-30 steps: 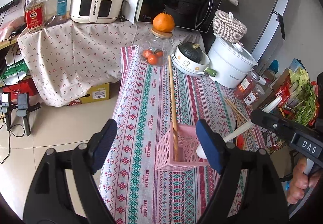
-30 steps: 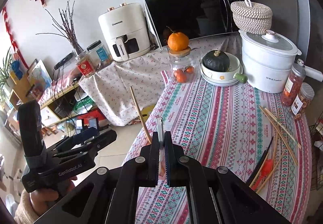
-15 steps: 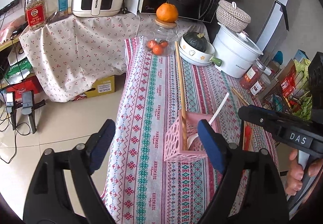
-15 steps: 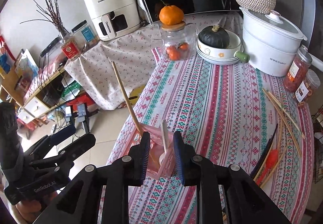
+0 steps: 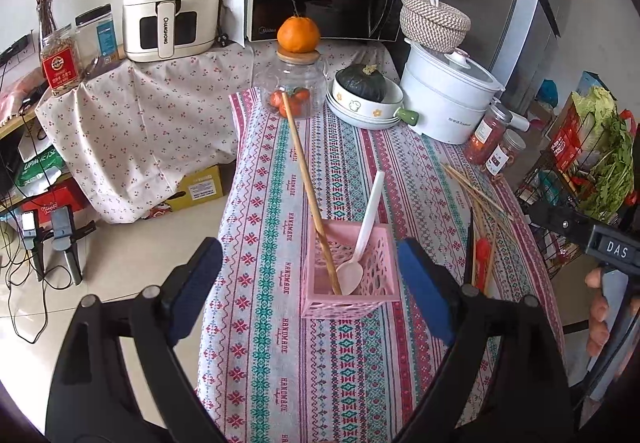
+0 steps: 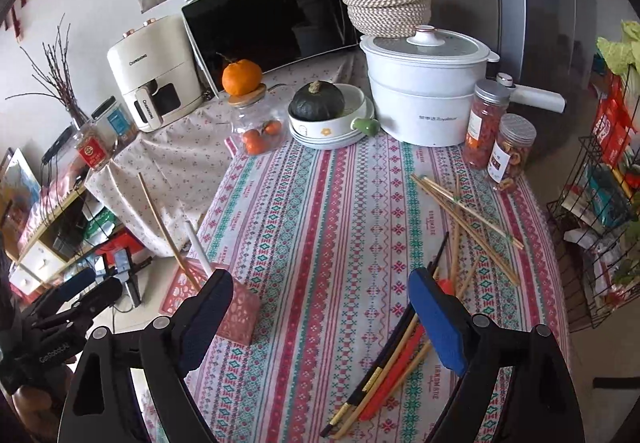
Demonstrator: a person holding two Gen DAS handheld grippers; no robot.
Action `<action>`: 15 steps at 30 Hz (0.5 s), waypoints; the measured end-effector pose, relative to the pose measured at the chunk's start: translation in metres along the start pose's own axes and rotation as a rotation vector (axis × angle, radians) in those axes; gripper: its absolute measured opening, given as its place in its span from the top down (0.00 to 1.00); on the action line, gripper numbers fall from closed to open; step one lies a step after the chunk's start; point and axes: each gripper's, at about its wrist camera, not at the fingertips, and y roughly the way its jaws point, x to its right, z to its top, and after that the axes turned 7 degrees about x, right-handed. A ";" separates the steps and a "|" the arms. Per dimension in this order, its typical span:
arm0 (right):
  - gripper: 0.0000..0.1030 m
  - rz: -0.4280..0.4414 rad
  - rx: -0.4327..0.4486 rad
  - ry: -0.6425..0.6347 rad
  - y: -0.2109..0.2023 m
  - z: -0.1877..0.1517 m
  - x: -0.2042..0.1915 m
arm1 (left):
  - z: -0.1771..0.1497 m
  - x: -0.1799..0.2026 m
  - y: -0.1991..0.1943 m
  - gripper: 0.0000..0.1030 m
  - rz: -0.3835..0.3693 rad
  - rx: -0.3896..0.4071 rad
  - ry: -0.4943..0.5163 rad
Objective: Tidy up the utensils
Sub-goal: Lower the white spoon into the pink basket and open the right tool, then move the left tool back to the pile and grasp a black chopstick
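Observation:
A pink perforated basket (image 5: pixel 348 299) stands on the patterned tablecloth (image 5: pixel 272 203) and holds a long wooden chopstick (image 5: pixel 308 187) and a white spoon (image 5: pixel 370 211), both leaning toward the back. My left gripper (image 5: pixel 308 283) frames the basket; its jaws are opening and the pads do not touch it. My right gripper (image 6: pixel 320 303) hovers over bare cloth to the right of the basket (image 6: pixel 240 315), its jaws opening with nothing between them. Black chopsticks and a red utensil (image 6: pixel 392 375) lie by its right finger. Loose wooden chopsticks (image 6: pixel 464 219) lie farther back.
At the table's back stand a glass jar (image 6: pixel 256 127) with an orange on its lid, a bowl holding a dark squash (image 6: pixel 320 103), a white cooker (image 6: pixel 424 91) and two snack jars (image 6: pixel 500 139). A wire rack (image 6: pixel 600 227) stands at the right. The table's left edge drops to the floor.
My right gripper has opened and let go of the white spoon, which now stands in the basket. It has then swung to the right, away from the basket. The left gripper has shifted slightly and widened.

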 end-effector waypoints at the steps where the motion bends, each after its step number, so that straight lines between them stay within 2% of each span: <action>1: 0.08 -0.012 0.002 0.013 -0.001 -0.002 0.008 | 0.000 0.005 -0.001 0.12 -0.004 0.002 0.008; 2: 0.05 -0.023 0.008 0.024 -0.001 -0.004 0.017 | 0.000 0.011 -0.001 0.11 -0.009 0.004 0.018; 8: 0.03 -0.090 -0.001 0.086 -0.001 -0.016 0.059 | -0.009 0.052 0.005 0.10 -0.039 -0.020 0.105; 13: 0.03 -0.057 -0.057 0.121 0.002 -0.025 0.089 | -0.015 0.089 0.014 0.10 -0.065 -0.062 0.192; 15: 0.03 -0.086 -0.042 0.085 0.002 -0.029 0.099 | -0.015 0.103 0.020 0.10 -0.068 -0.077 0.217</action>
